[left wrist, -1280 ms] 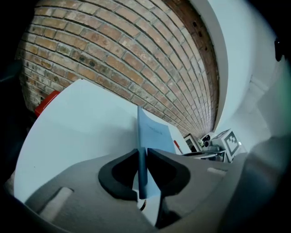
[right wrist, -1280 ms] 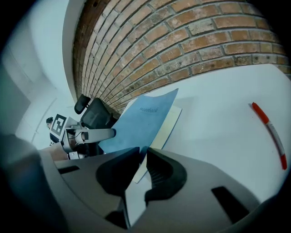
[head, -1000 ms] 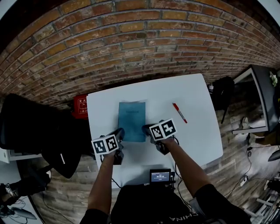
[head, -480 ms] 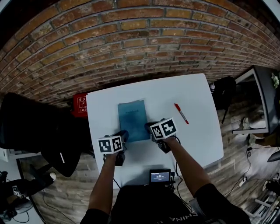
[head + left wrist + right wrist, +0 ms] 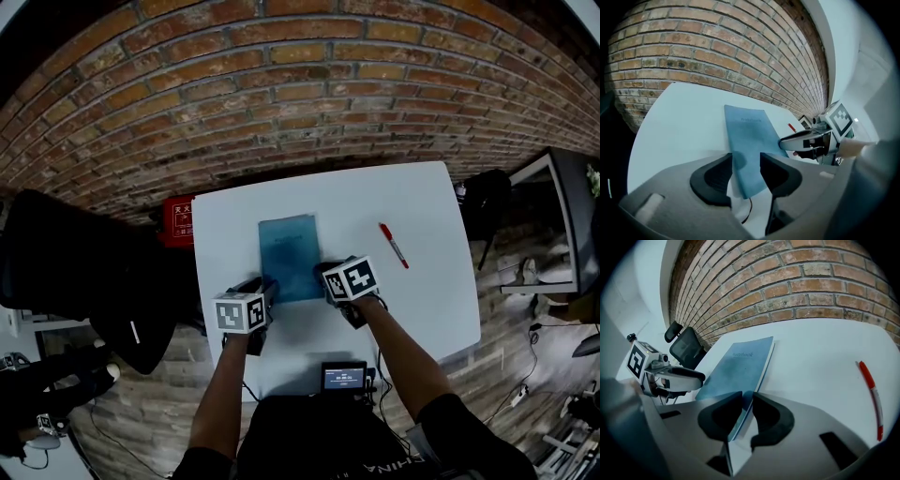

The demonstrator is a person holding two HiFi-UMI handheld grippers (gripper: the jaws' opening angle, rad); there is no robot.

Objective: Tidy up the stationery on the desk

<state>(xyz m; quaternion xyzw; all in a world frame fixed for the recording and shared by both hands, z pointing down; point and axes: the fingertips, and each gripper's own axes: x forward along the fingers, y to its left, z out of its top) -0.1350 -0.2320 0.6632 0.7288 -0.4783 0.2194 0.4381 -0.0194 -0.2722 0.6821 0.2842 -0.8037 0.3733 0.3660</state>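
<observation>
A blue notebook (image 5: 289, 246) lies on the white table (image 5: 422, 291), its near end between my two grippers. The left gripper (image 5: 264, 285) is at the near left corner; in the left gripper view that gripper (image 5: 746, 164) stands open with the notebook (image 5: 750, 136) running between its jaws. The right gripper (image 5: 324, 273) is at the near right edge; in the right gripper view it (image 5: 746, 404) is shut on the notebook's (image 5: 738, 364) edge. A red pen (image 5: 394, 246) (image 5: 872, 397) lies apart on the table to the right.
A small black device with a screen (image 5: 343, 377) sits at the table's near edge. A brick wall (image 5: 281, 84) runs behind the table. A black office chair (image 5: 66, 272) and a red box (image 5: 175, 225) stand to the left, another desk (image 5: 562, 206) to the right.
The left gripper has moved right to the notebook's near left corner and rolled, so its marker cube shows another face. The right gripper has stayed at the near right edge.
</observation>
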